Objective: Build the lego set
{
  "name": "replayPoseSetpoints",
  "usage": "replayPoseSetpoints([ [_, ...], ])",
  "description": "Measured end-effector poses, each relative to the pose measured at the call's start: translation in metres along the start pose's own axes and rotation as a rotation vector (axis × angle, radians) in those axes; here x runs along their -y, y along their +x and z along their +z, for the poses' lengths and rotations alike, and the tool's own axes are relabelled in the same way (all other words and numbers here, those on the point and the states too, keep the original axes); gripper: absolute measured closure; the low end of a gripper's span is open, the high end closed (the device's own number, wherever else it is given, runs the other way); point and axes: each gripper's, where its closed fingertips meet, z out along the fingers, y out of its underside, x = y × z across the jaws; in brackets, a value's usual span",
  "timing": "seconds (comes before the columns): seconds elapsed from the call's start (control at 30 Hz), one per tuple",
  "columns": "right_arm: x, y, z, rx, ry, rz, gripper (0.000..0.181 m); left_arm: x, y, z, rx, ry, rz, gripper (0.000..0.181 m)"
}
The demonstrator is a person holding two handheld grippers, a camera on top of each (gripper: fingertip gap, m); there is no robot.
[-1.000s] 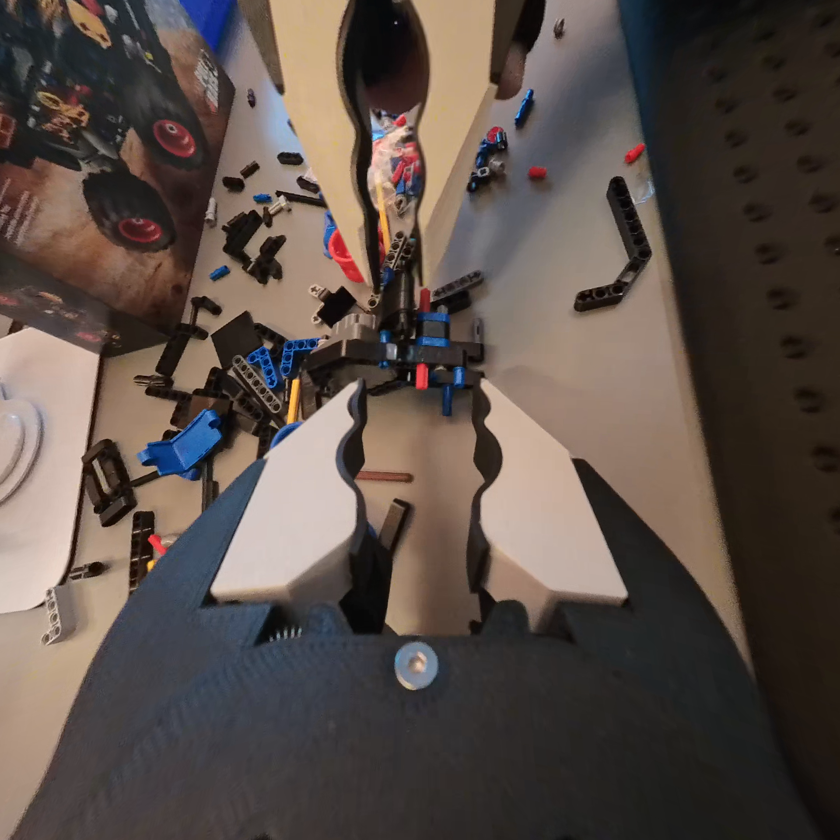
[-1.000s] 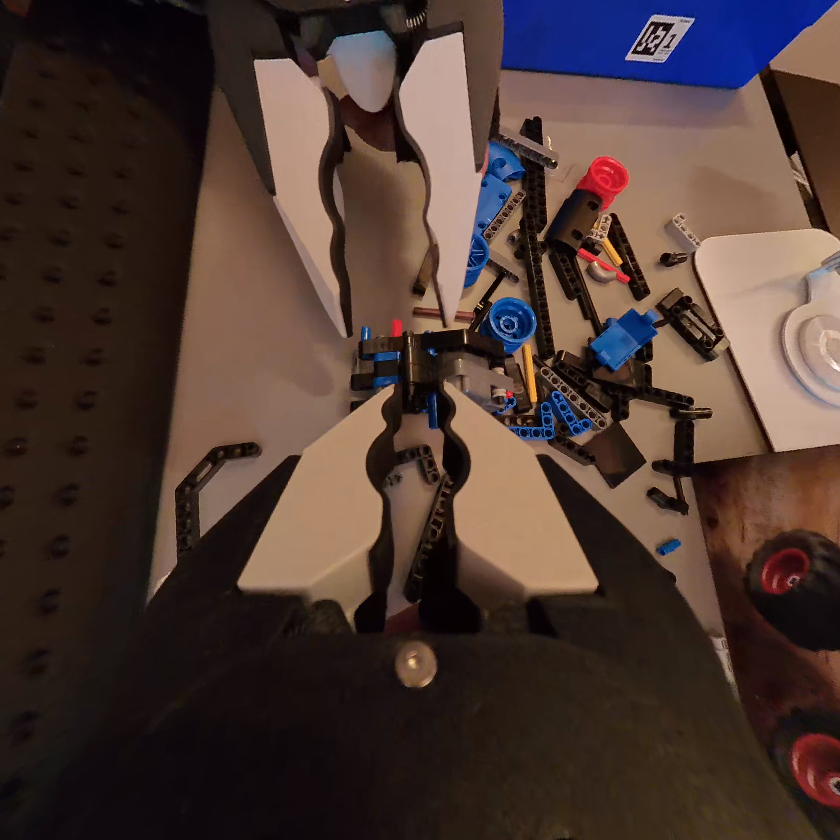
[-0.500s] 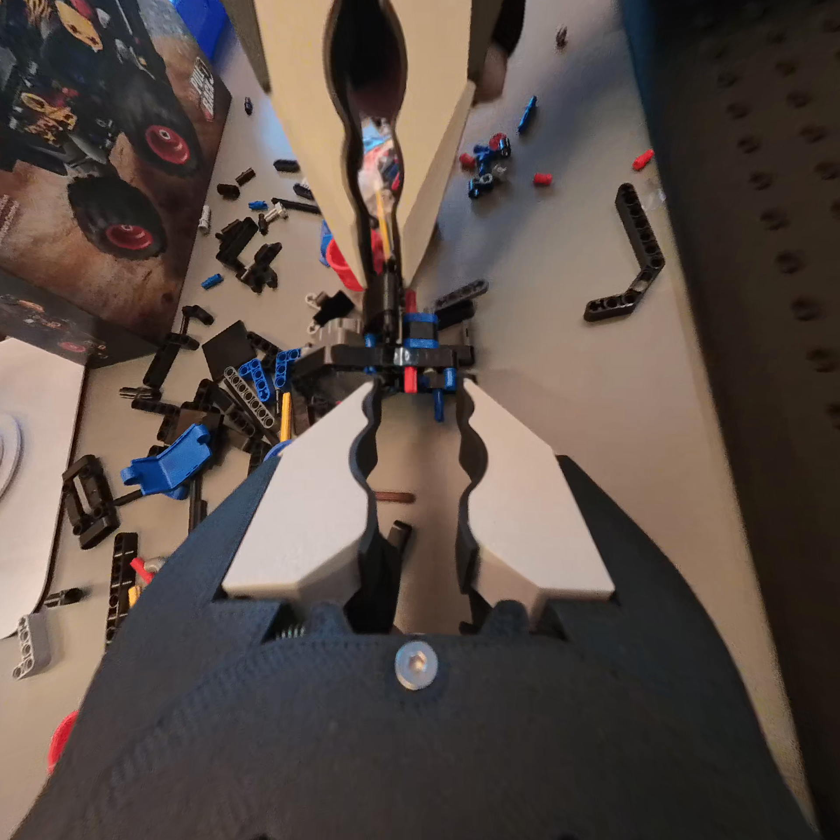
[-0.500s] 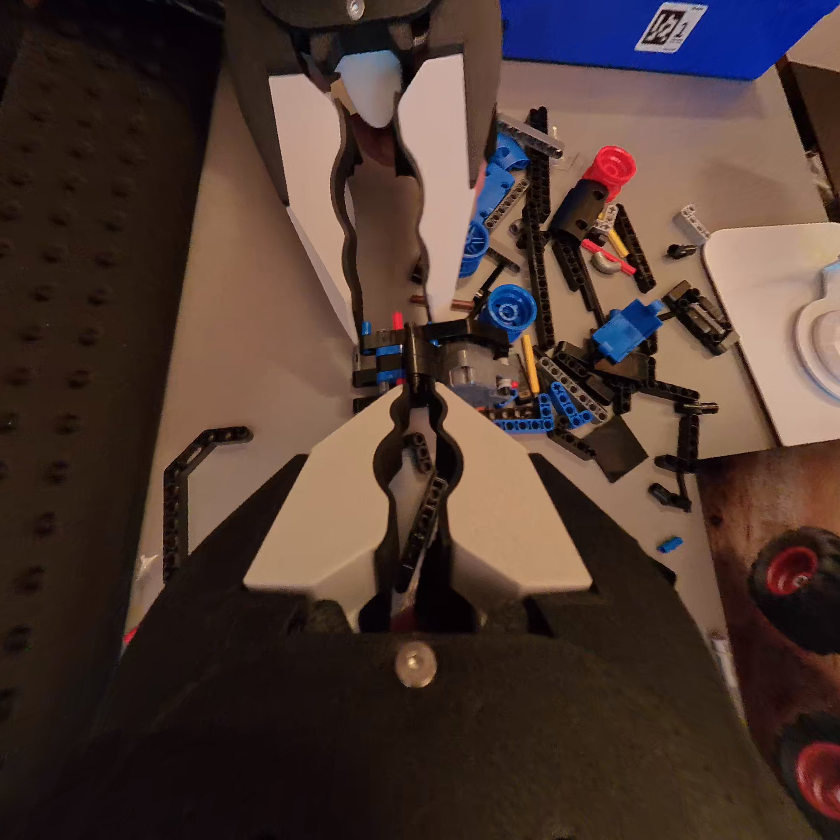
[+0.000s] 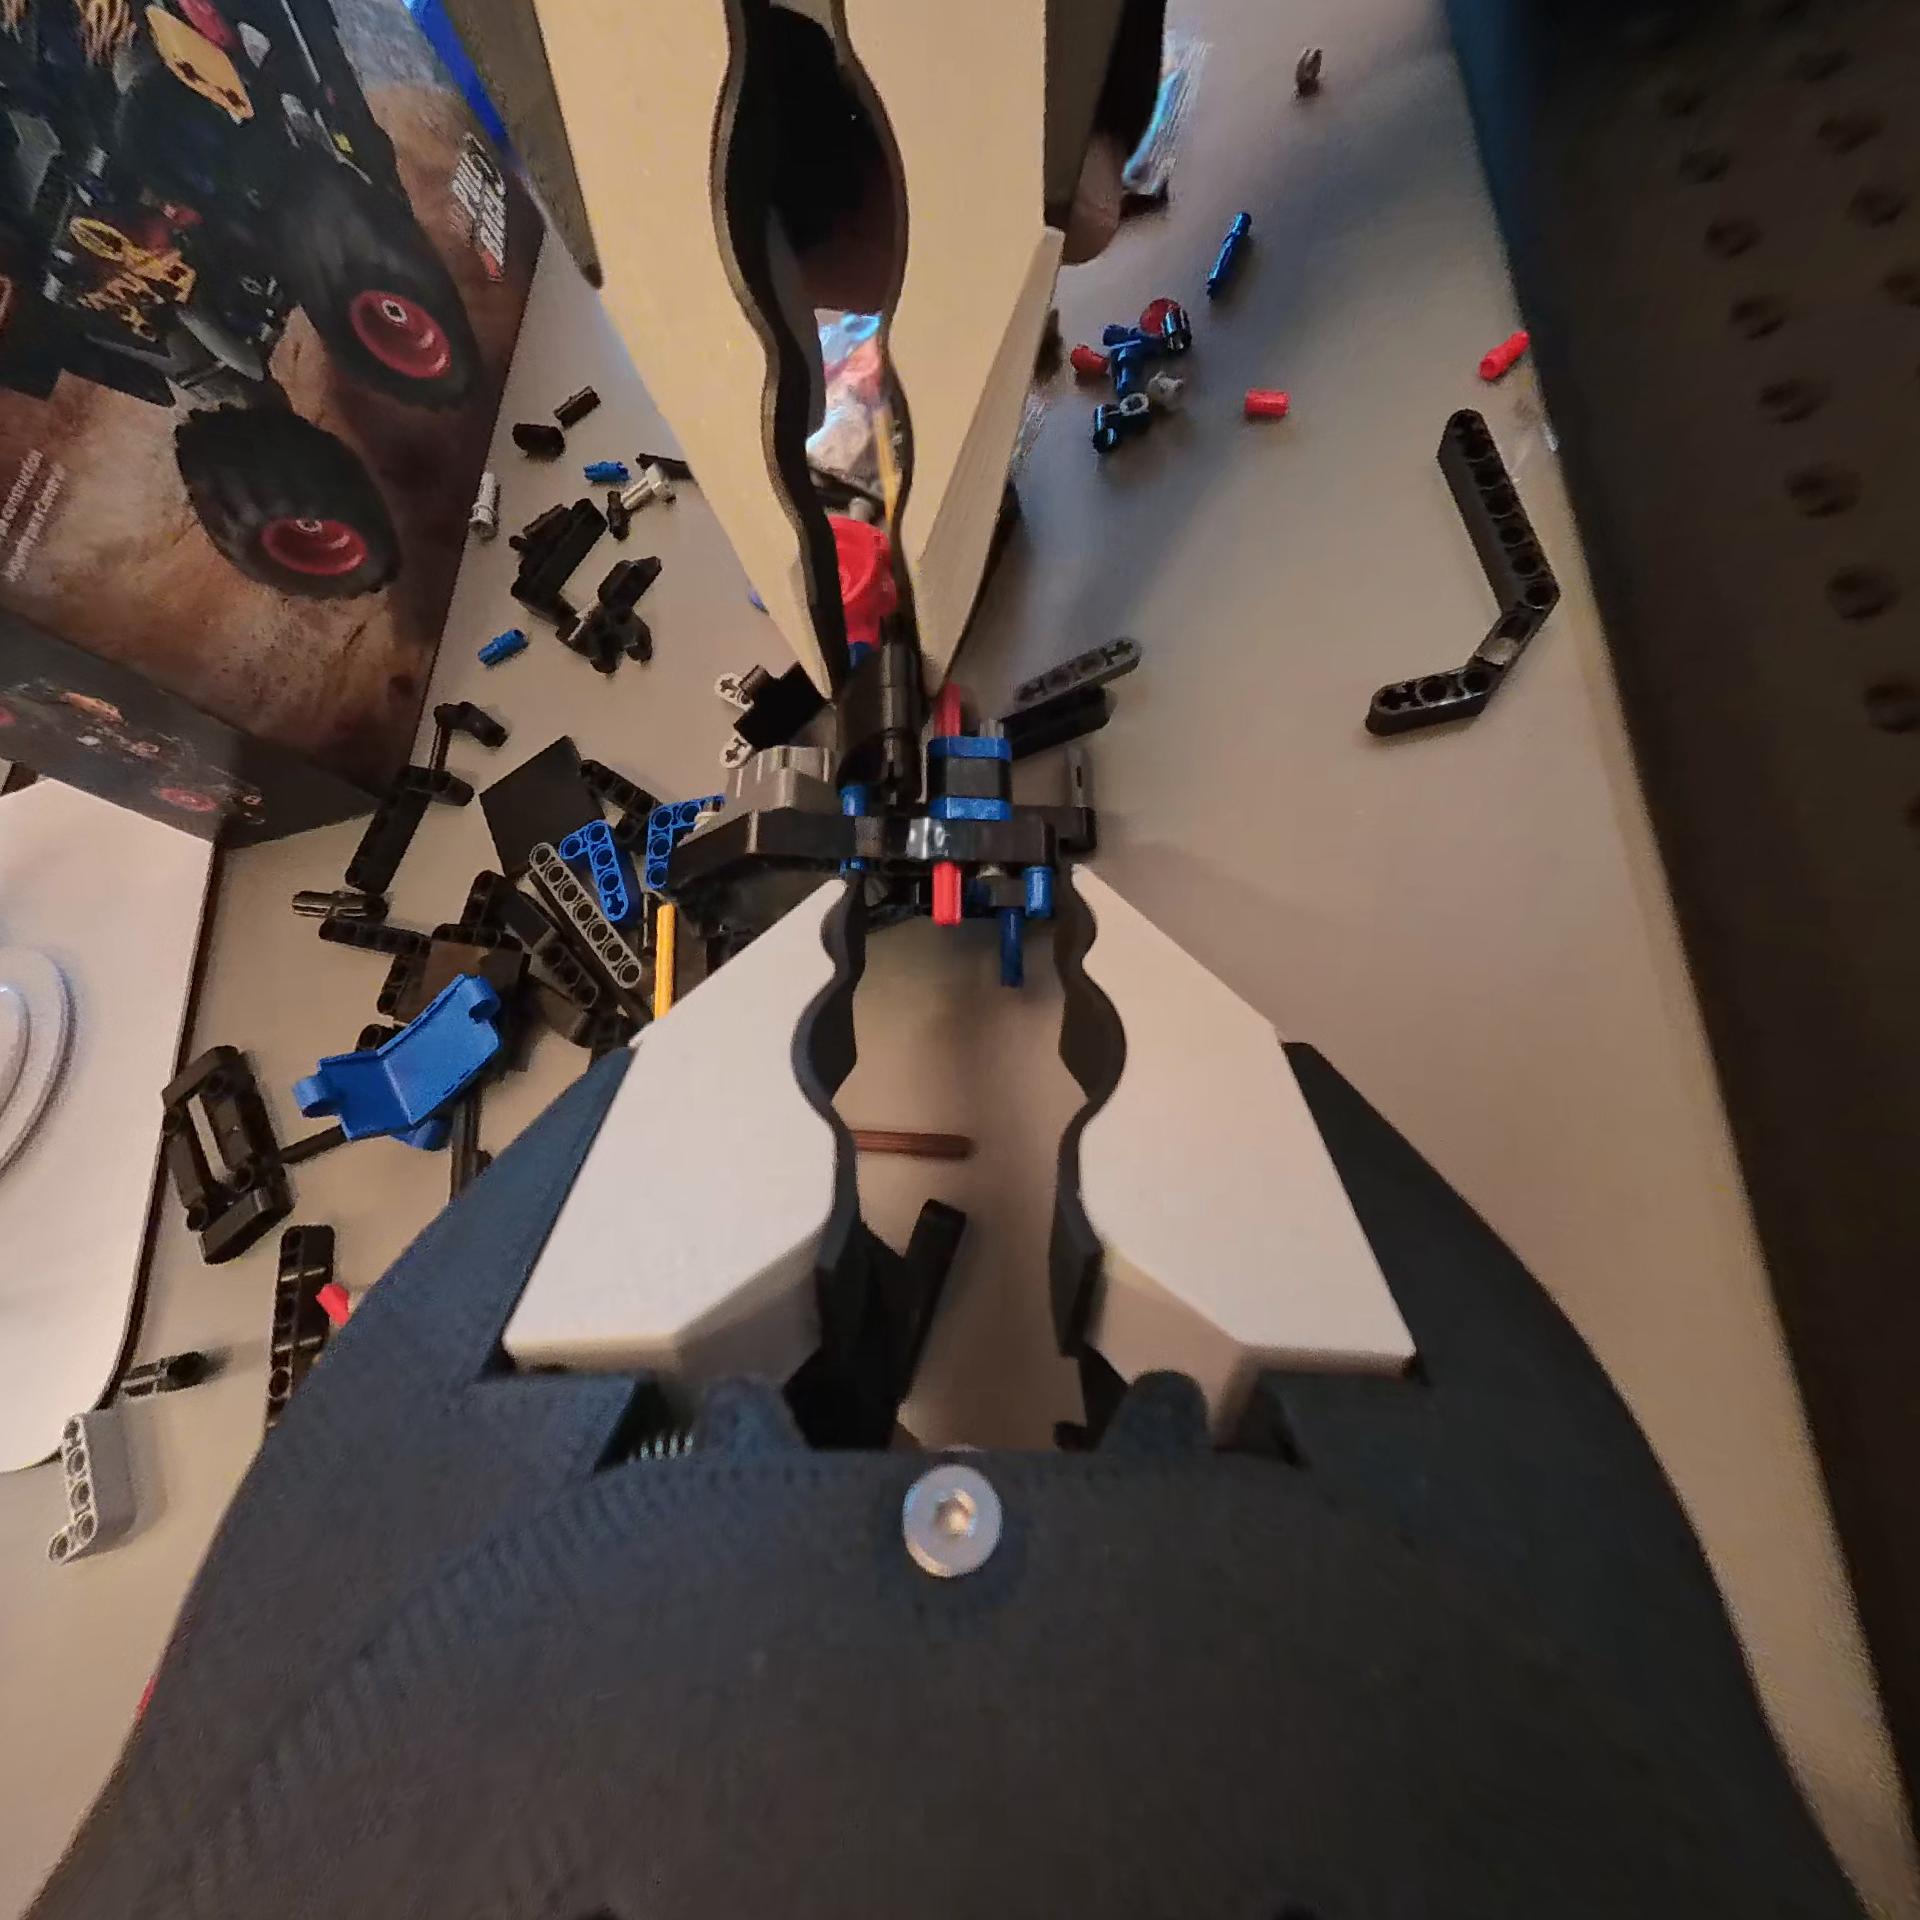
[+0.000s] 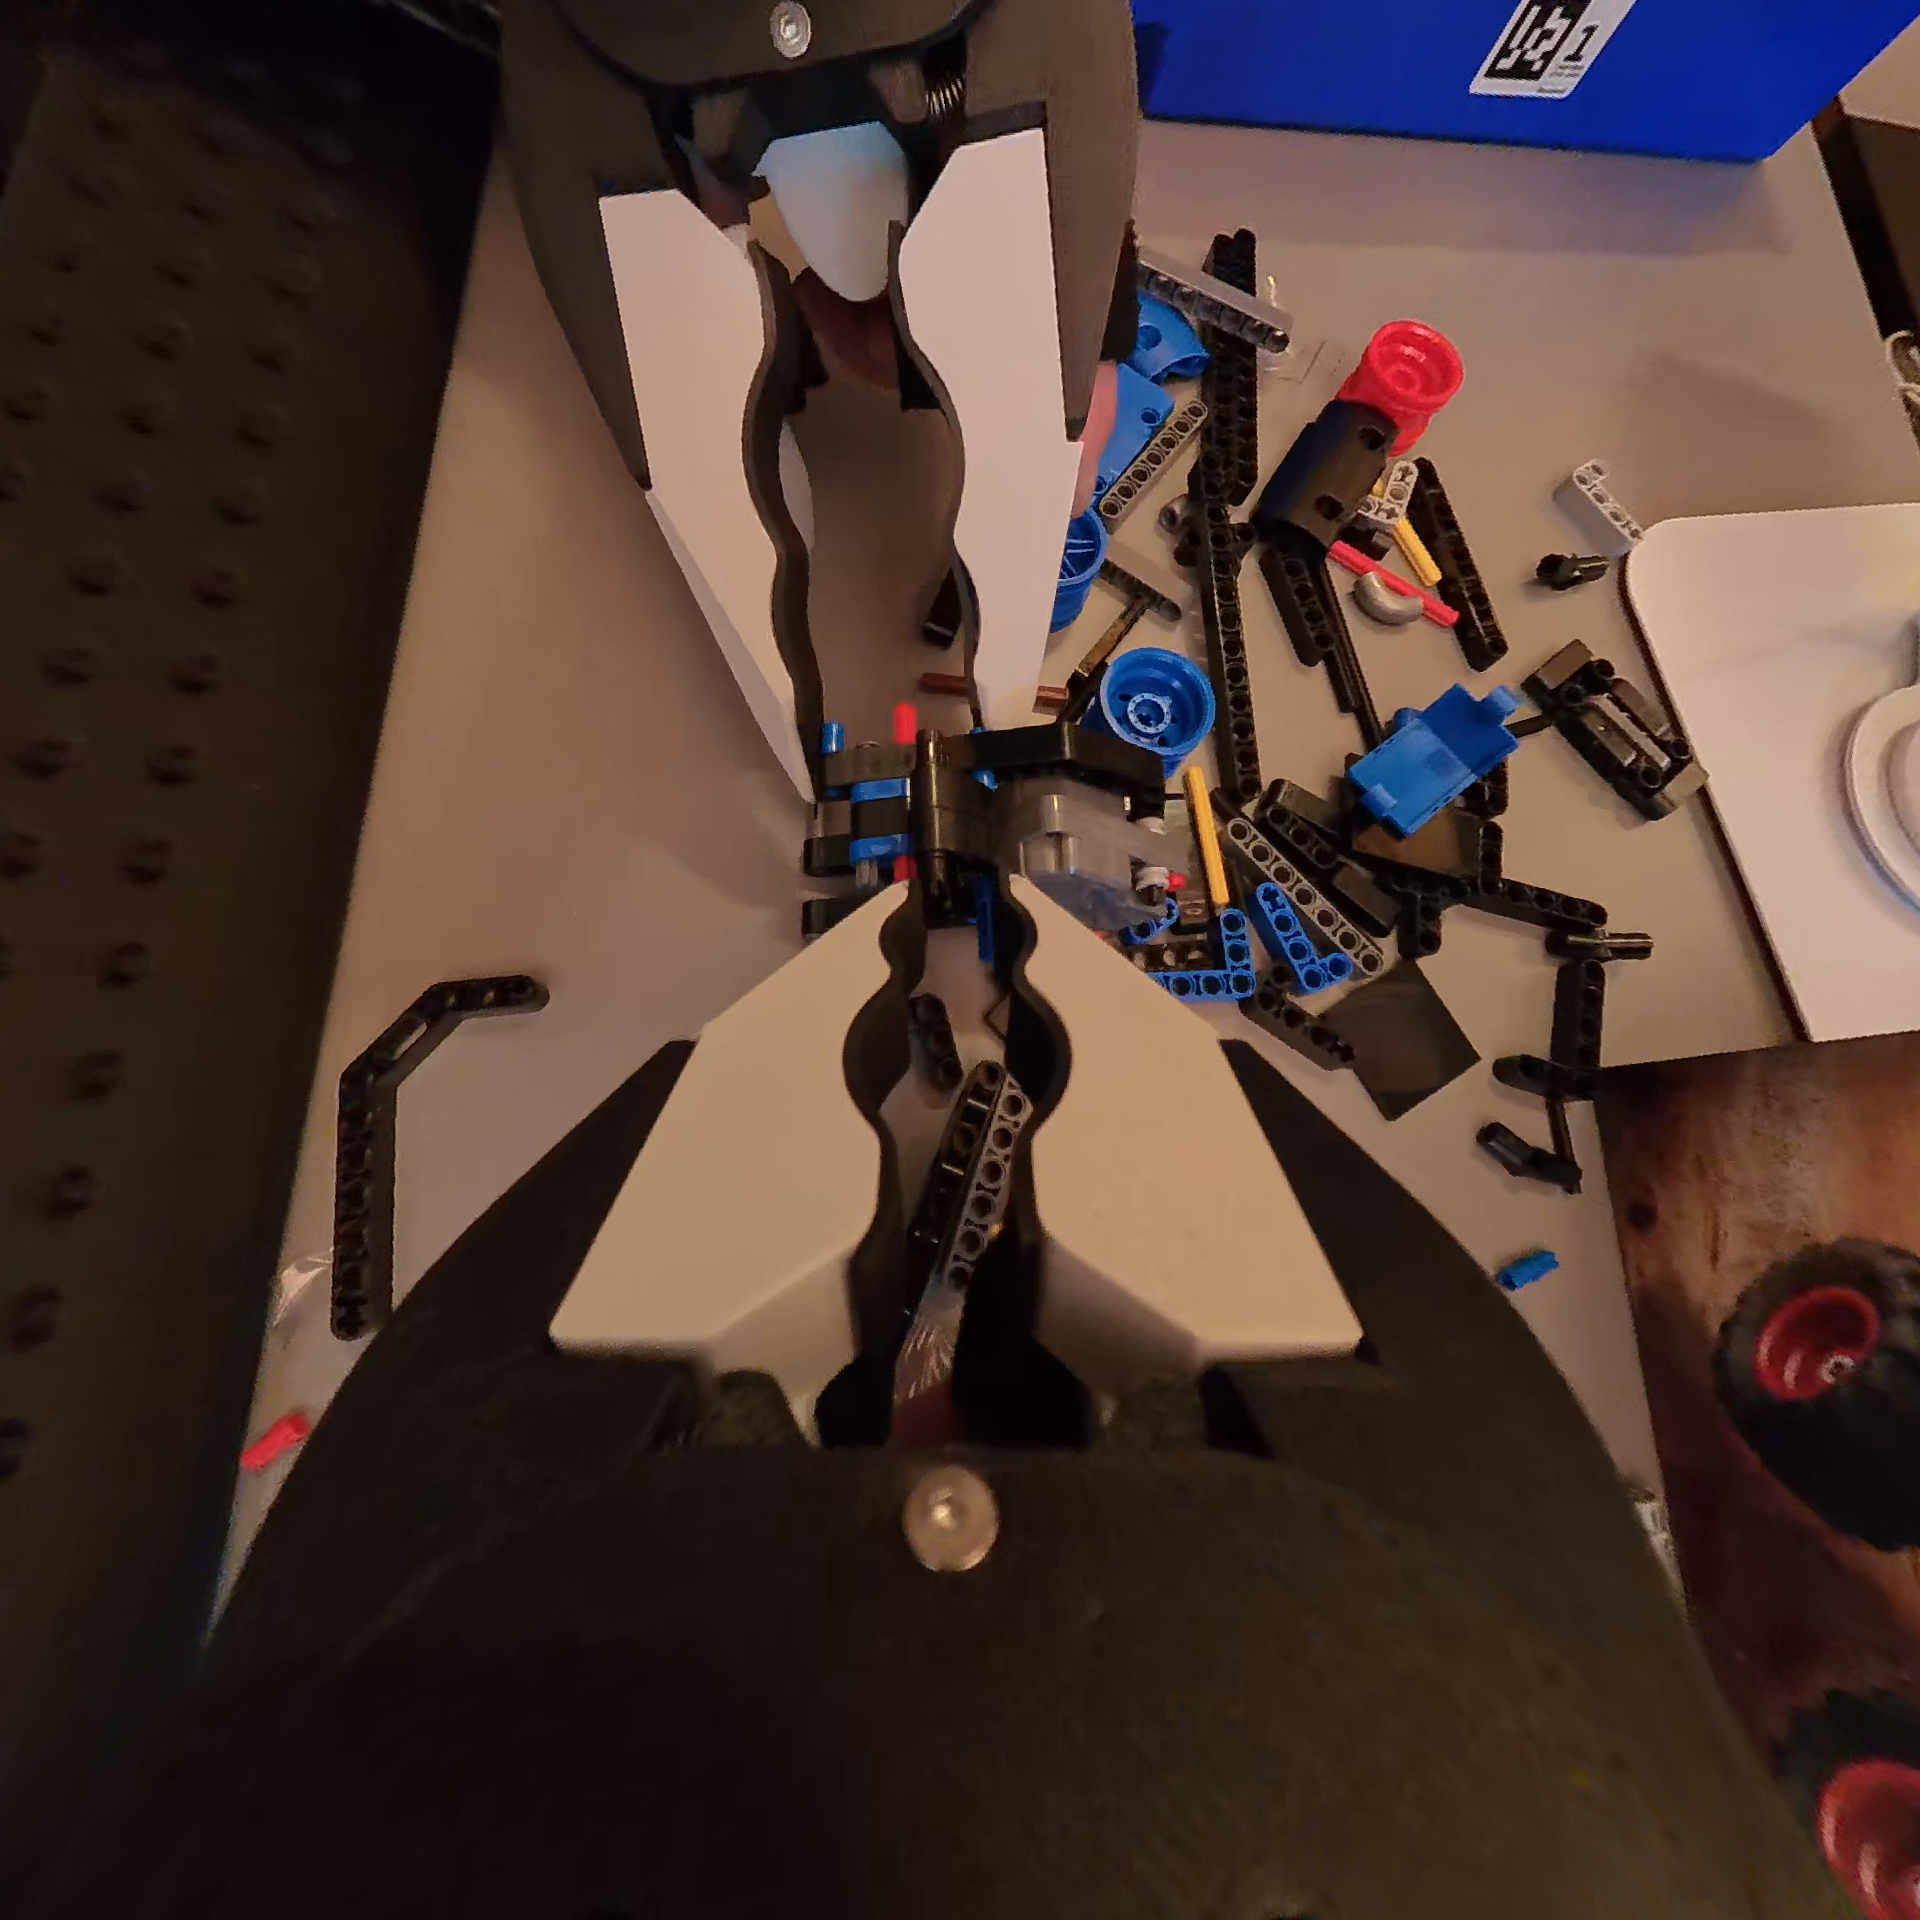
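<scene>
- Left gripper sits with fingers well apart, holding nothing, tips at the near edge of the half-built model on the table.
- Right gripper looks pinched on the model's black upright, opposite side.
- The model's long axis runs crosswise between them.
- Only the right view shows its grey block.
</scene>
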Motion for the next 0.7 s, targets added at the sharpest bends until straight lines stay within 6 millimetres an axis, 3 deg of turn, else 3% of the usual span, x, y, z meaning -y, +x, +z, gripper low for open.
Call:
replayPoseSetpoints([
  [0.7,0.0041,-0.0026,0.0055,0.001,-0.023,-0.065,0.179,-0.0056,0.0002,-0.0054,-0.012,-0.033,-0.004,0.143],
])
